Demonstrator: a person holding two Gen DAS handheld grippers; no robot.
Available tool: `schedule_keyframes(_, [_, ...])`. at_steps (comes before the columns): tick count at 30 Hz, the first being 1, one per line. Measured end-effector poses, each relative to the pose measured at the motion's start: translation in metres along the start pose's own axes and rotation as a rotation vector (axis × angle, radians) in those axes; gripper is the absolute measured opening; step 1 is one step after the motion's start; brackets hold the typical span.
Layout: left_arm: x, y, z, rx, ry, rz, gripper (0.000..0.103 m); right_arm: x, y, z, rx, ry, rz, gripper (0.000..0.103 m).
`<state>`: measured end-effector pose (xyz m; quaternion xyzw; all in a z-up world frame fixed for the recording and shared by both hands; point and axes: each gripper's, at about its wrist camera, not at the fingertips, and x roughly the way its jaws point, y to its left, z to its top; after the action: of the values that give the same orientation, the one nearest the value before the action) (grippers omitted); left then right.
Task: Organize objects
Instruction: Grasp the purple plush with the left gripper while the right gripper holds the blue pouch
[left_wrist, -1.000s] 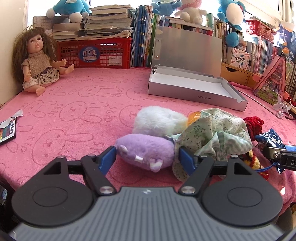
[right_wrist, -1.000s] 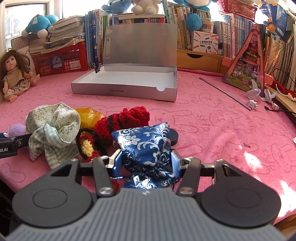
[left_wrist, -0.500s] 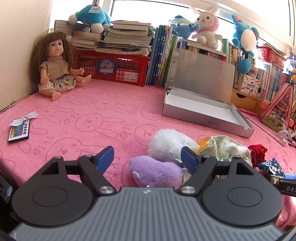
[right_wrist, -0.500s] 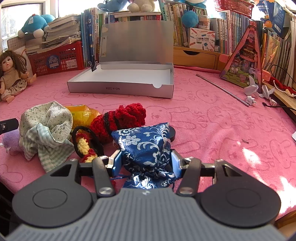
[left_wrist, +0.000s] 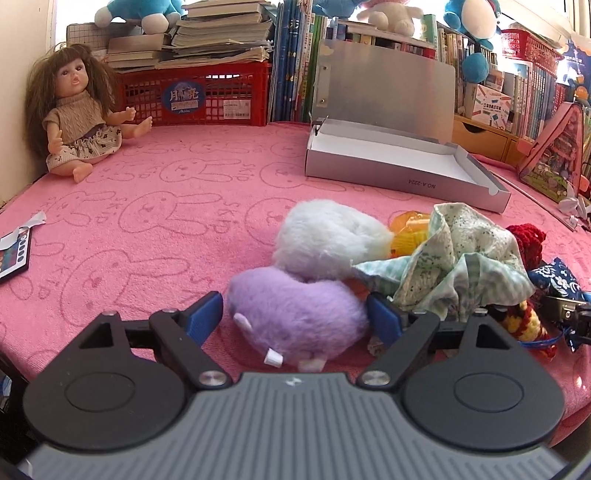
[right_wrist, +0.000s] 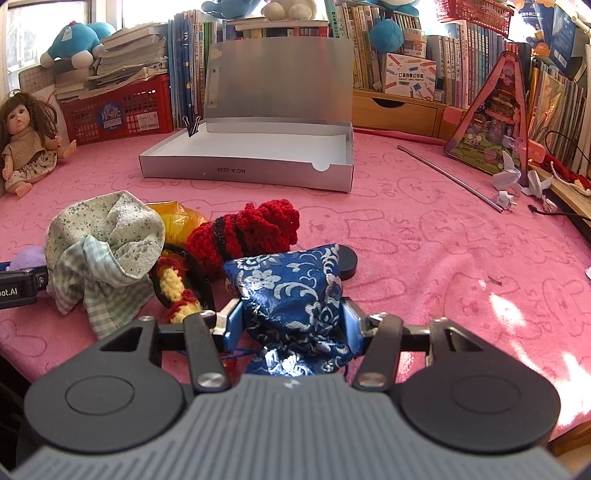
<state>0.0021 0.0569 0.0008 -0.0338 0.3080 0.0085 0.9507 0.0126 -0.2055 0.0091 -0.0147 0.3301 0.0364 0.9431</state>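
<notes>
Straddling the purple plush toy (left_wrist: 299, 314), the left gripper (left_wrist: 295, 319) stands with its blue pads (left_wrist: 203, 317) on either side of the toy; its jaws are opening, a narrow gap shows at the left pad, and the right pad lies close against the fur, though contact there cannot be told. The toy rests on the pink rabbit-print cloth (left_wrist: 147, 221), touching the white plush toy (left_wrist: 328, 240) just behind it. Beside both, toward the right, lies a crumpled green floral cloth (left_wrist: 465, 258), with an orange wrapper (left_wrist: 410, 232) behind it and a red crocheted piece (left_wrist: 528, 240) beyond.

In the right wrist view, the right gripper (right_wrist: 291, 325) has the blue brocade pouch (right_wrist: 291, 291) between its pads, which lie against the fabric on both sides; its jaws are opening. The pouch's upper part rises ahead of the fingers and its gathered end hangs toward the gripper body. A black disc (right_wrist: 347, 258) shows just behind the pouch. A yellow-and-red crocheted ring (right_wrist: 177, 288) lies just left of the left finger.

An open silver box (right_wrist: 251, 170) with a raised lid stands well apart, farther back on the cloth. A doll (left_wrist: 77, 110) sits at the far left, against the wall.
</notes>
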Motion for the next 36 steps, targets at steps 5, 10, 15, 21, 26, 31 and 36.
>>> schedule_keyframes(5, [0.001, 0.002, 0.0, -0.003, -0.012, -0.009, 0.088, 0.001, 0.001, 0.0, -0.005, 0.0, 0.002, 0.063])
schedule_keyframes(10, [-0.007, -0.001, 0.0, 0.018, -0.034, -0.011, 0.078, 0.0, 0.001, 0.0, -0.003, 0.0, 0.002, 0.062])
schedule_keyframes(15, [-0.018, 0.0, 0.005, -0.003, -0.064, -0.012, 0.06, -0.003, -0.001, 0.003, 0.004, -0.016, 0.007, 0.056])
schedule_keyframes(21, [-0.024, 0.006, 0.014, -0.007, -0.079, -0.016, 0.044, -0.009, -0.005, 0.012, 0.001, -0.055, -0.001, 0.056])
schedule_keyframes(26, [-0.023, 0.004, 0.005, 0.004, -0.068, 0.008, 0.056, -0.009, -0.007, 0.013, 0.014, -0.051, -0.007, 0.056])
schedule_keyframes(31, [-0.02, -0.002, 0.002, 0.028, -0.031, -0.042, 0.084, -0.008, -0.006, 0.01, 0.01, -0.034, -0.002, 0.057])
schedule_keyframes(36, [-0.013, -0.004, -0.005, 0.041, -0.015, -0.016, 0.086, -0.008, -0.005, 0.009, 0.01, -0.032, -0.003, 0.057])
